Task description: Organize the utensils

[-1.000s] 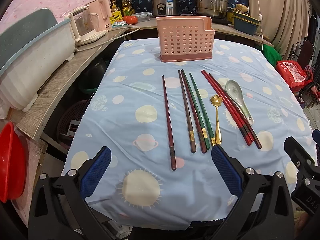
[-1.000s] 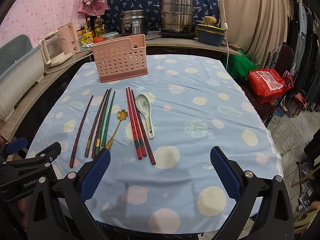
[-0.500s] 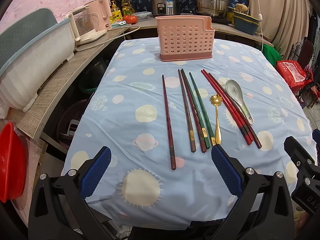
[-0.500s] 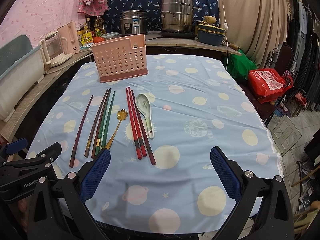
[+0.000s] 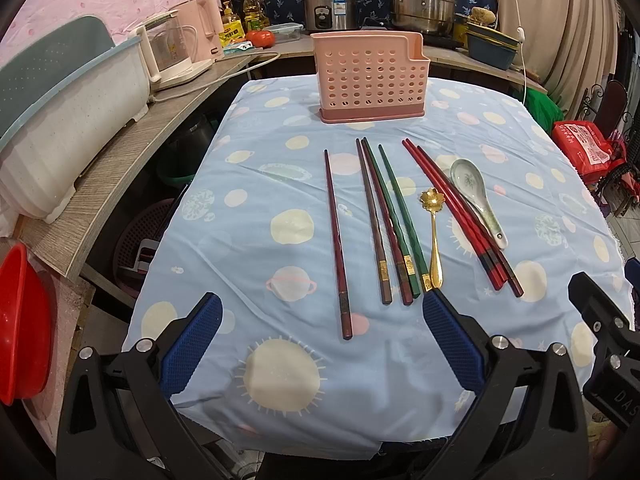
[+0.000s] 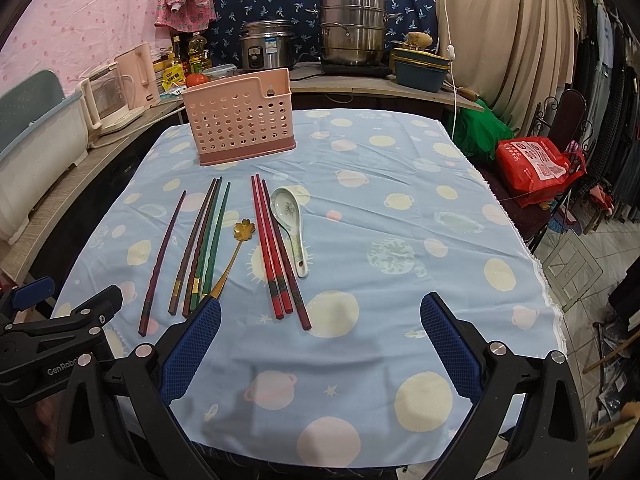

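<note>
A pink perforated utensil holder (image 5: 370, 76) (image 6: 242, 122) stands at the far side of the table. In front of it lie a single dark red chopstick (image 5: 336, 236) (image 6: 162, 260), brown and green chopsticks (image 5: 390, 220) (image 6: 204, 240), a gold flower spoon (image 5: 433, 236) (image 6: 234, 256), red chopsticks (image 5: 460, 212) (image 6: 276, 248) and a ceramic spoon (image 5: 474, 196) (image 6: 290, 224). My left gripper (image 5: 320, 340) is open and empty near the table's front edge, before the chopstick ends. My right gripper (image 6: 320, 340) is open and empty, right of the utensils.
The table has a blue planet-print cloth (image 6: 380, 220). A counter at the left holds a white bin (image 5: 60, 128) and a kettle (image 5: 176, 54). Pots (image 6: 352, 40) stand behind. A red bag (image 6: 534, 164) and a chair sit at the right. A red basin (image 5: 18, 320) is at lower left.
</note>
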Action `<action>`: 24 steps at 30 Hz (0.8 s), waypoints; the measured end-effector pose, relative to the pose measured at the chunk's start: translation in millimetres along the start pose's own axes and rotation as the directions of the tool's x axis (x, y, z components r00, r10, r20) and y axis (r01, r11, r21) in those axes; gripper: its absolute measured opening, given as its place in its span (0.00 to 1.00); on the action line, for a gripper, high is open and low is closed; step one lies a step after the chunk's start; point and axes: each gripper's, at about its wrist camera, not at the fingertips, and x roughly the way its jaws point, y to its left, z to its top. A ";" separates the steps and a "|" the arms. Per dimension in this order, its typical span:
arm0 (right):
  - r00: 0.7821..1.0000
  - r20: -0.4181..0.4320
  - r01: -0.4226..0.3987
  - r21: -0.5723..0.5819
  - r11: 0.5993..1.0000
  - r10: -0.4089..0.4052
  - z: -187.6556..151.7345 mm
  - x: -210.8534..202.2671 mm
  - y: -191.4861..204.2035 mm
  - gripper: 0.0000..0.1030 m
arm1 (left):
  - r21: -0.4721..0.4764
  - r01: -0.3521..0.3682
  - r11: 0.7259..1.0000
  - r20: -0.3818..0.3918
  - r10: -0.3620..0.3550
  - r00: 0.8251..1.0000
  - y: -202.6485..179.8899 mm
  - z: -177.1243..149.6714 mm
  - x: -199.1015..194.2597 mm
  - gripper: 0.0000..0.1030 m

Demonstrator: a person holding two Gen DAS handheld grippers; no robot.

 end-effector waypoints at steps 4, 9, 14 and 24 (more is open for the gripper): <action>1.000 0.000 0.000 -0.001 1.000 0.000 0.1 0.0 0.1 0.93 | 0.001 0.001 1.000 0.000 -0.001 1.000 -0.2 0.4 -0.2 0.93; 1.000 -0.001 0.000 -0.001 1.000 0.000 0.0 0.1 0.1 0.93 | 0.000 0.001 1.000 0.000 -0.001 1.000 -0.3 0.8 -0.3 0.93; 1.000 0.001 0.001 0.000 1.000 -0.001 -0.2 0.4 0.1 0.93 | 0.000 0.000 1.000 0.000 0.000 1.000 -0.2 0.8 -0.2 0.93; 1.000 -0.014 0.013 0.014 1.000 -0.013 1.9 8.3 -5.8 0.93 | -0.016 0.017 1.000 -0.017 -0.017 1.000 0.8 -0.5 5.9 0.93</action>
